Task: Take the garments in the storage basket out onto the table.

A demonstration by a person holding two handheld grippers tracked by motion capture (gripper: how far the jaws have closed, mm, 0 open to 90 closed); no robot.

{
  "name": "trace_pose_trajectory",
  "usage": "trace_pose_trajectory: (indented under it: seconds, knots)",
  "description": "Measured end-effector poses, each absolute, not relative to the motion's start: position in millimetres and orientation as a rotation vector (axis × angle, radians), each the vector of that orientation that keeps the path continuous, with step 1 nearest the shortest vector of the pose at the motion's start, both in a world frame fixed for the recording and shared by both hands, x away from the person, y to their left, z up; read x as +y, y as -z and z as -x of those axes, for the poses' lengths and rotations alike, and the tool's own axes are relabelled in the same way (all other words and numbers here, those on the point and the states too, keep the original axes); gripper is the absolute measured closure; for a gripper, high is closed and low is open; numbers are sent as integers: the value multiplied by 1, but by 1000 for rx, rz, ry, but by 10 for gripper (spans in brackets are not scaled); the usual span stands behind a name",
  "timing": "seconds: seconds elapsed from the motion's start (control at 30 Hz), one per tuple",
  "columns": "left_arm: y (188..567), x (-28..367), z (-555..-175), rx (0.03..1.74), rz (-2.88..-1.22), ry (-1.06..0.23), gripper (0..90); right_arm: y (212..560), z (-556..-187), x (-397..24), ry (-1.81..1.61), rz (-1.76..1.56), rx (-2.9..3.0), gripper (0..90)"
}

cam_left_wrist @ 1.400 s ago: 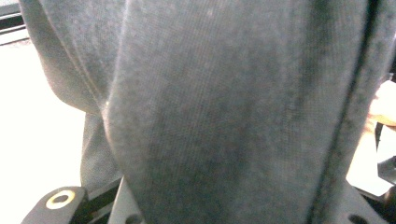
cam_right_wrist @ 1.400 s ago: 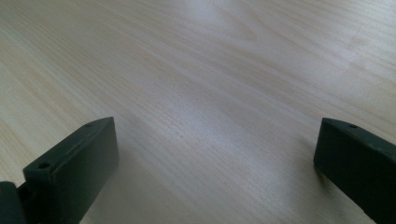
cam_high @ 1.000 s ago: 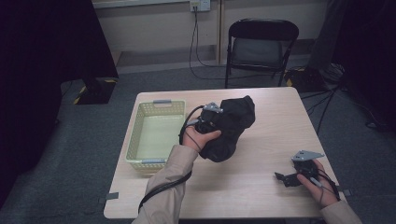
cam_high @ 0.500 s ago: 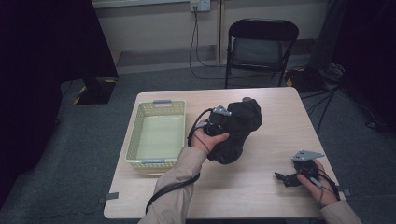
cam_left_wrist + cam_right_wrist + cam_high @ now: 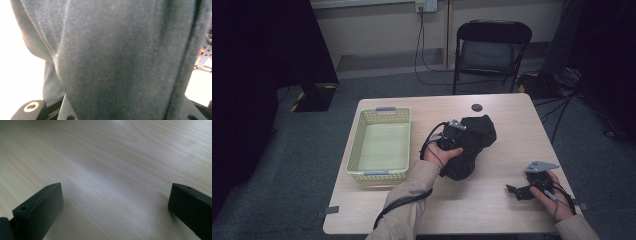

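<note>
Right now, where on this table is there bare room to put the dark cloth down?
The pale wooden table is bare along its near edge, between the left gripper holding the bunched black cloth and the right gripper, and behind the cloth on the far right. The pale yellow plastic basket takes up the left.

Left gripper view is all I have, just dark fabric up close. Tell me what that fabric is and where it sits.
Observer: It is a black garment, bunched on the table right of a pale yellow basket.
Operator: Report the left hand-held gripper's grip.
Observer: The left hand-held gripper is shut on the black garment.
Operator: Now give me the other one.
Observer: The right hand-held gripper rests low at the table's near right corner, jaws open, nothing between them.
</note>
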State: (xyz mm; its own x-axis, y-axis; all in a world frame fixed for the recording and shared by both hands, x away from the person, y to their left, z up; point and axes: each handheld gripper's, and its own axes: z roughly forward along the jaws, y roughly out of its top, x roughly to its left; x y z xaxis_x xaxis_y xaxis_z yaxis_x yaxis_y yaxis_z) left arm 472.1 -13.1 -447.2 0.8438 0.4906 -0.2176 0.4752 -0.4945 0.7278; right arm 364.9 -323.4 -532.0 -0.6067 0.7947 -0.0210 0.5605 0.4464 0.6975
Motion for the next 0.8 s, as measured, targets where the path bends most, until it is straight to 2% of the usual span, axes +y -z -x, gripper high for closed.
trace_pose_trajectory:
  seconds: [0.8]
  knots:
    - [474,-43,-472,702,-2219,33,587,532,-365,-323,-944,-1154,2357,0]
